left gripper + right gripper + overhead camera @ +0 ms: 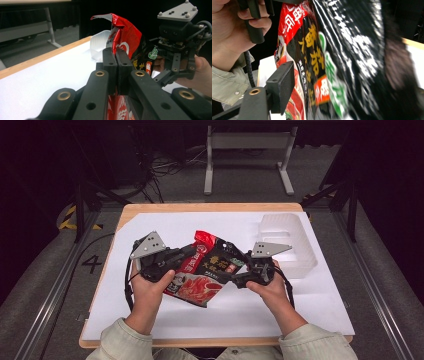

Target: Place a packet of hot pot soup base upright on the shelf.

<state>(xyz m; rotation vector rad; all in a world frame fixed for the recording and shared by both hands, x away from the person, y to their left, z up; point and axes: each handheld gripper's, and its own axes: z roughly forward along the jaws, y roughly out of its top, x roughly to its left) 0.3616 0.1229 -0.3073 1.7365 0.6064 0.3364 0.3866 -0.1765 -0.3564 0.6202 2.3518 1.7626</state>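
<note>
1. Snack bag [207, 267] held up off the bench [150, 209] between both hand-held grippers, probably to keep it taut for tearing open or for lowering into the clear plastic tray [295, 247] just beyond.
2. Left hand-held gripper [117, 67]: jaws pressed fully together, clamping a fold of the bag's red edge; crumpled top of the bag rising above and beyond the jaw tips.
3. Right hand-held gripper [239, 270]: gripping the bag's black right-hand side, seemingly closed on it; in the right gripper view one jaw flat against the printed face, the other lost behind blurred film.
4. Bag spanning the gap between the two grippers, slanted, over the white sheet [165, 227] at mid-bench.
5. Opposed grips at opposite edges: likely chosen for control of a limp, slippery pack.
</note>
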